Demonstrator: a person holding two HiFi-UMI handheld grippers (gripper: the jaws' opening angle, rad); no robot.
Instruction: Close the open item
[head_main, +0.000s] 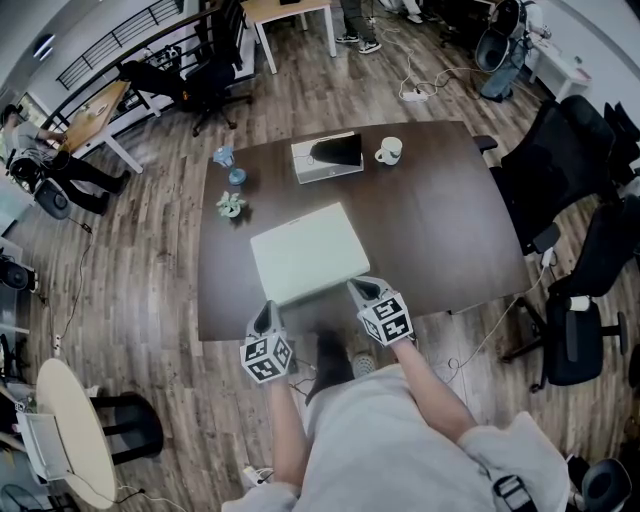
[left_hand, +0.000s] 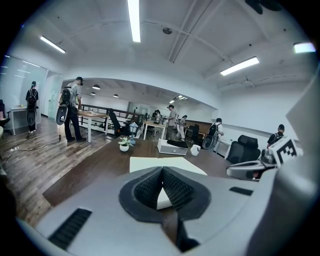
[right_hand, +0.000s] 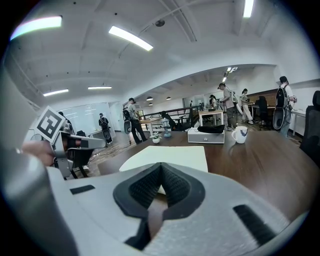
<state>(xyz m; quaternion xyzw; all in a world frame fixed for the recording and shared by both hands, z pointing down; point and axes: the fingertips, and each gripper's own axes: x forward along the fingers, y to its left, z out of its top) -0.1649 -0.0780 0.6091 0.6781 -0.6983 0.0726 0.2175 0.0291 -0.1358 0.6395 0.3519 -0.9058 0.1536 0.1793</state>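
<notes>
A white laptop (head_main: 308, 252) lies flat with its lid down on the dark brown table (head_main: 450, 230), near the front edge. It also shows in the left gripper view as a pale slab (left_hand: 165, 164) and in the right gripper view (right_hand: 170, 157). My left gripper (head_main: 268, 310) hovers at the table's front edge, just off the laptop's near left corner, shut with nothing in it (left_hand: 162, 172). My right gripper (head_main: 356, 288) sits at the laptop's near right corner, also shut and holding nothing (right_hand: 161, 169). Whether it touches the laptop I cannot tell.
Behind the laptop stand a grey box with a black item on top (head_main: 327, 157), a white mug (head_main: 389, 151), a small potted plant (head_main: 230, 205) and a blue object (head_main: 225, 160). Black office chairs (head_main: 565, 160) crowd the table's right side. People stand at the far desks.
</notes>
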